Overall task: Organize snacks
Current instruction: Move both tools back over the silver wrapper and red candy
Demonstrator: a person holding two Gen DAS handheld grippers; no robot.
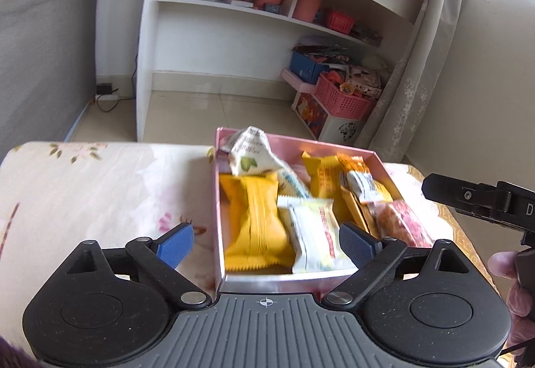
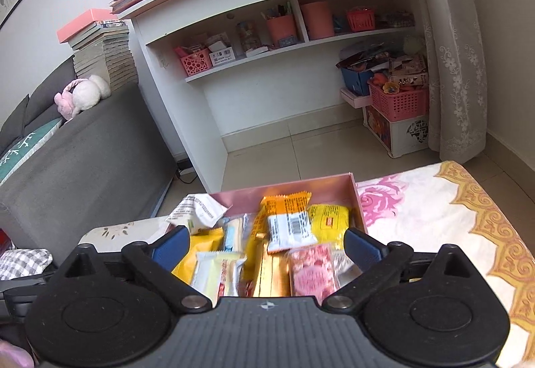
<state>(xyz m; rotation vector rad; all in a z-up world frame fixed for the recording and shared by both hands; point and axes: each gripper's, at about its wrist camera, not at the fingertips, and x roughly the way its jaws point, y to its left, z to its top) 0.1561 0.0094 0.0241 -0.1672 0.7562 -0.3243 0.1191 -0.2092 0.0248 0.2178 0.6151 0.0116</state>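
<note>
Left tool (image 1: 265, 242): mine, jaws wide apart, empty — pink box (image 1: 277, 277) at 12 o'clock, just below.
Right tool (image 2: 265, 246): spread wide, empty, equally near.
Big yellow packet (image 1: 255, 221): long axis 12-to-6.
Count: one box; roughly ten snack packets — none on the table (image 1: 100, 194).

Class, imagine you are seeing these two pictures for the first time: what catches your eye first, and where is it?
A pink box crammed with snack packets sits on a floral cloth, right in front of both cameras. Brightest inside is a big yellow packet at its left side, with a white packet poking over the far-left corner. The left gripper and right gripper both gape open and empty above it.
</note>
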